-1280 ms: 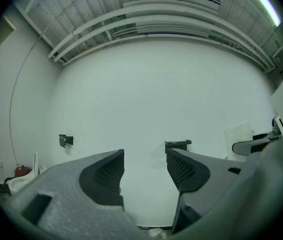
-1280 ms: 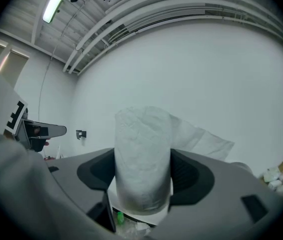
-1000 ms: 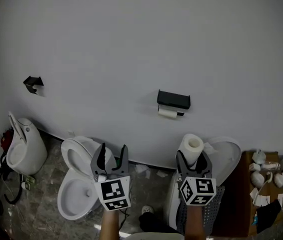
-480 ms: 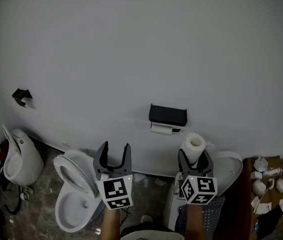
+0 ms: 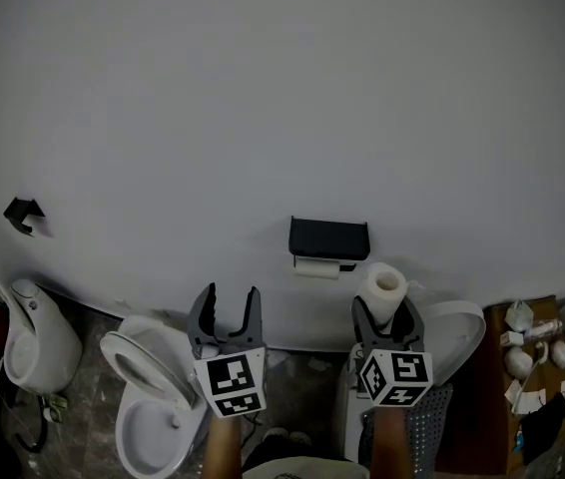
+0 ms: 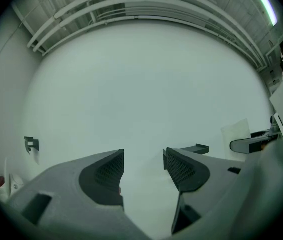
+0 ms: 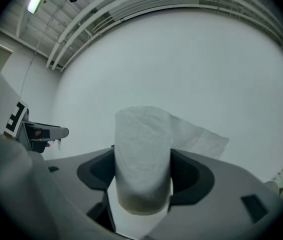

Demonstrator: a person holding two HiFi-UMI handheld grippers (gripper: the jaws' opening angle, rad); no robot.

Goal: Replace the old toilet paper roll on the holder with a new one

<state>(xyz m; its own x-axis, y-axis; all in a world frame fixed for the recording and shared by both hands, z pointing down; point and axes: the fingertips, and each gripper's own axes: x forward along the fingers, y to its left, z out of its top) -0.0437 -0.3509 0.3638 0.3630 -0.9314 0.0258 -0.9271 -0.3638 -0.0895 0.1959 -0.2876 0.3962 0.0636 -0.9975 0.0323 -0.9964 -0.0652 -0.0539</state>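
Clamping new roll (image 5: 382, 289) upright in right gripper (image 5: 386, 313), just below and right of holder (image 5: 328, 238).
Pointing left gripper (image 5: 225, 303), jaws apart and empty, at wall (image 5: 263, 88) left of holder carrying old roll (image 5: 316, 266).

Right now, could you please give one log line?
left gripper: open, empty | right gripper: holds white toilet paper roll | black wall holder: old roll on

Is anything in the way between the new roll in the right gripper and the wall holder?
Only the old roll, hanging under the holder. Nothing else shows between it and the new roll.
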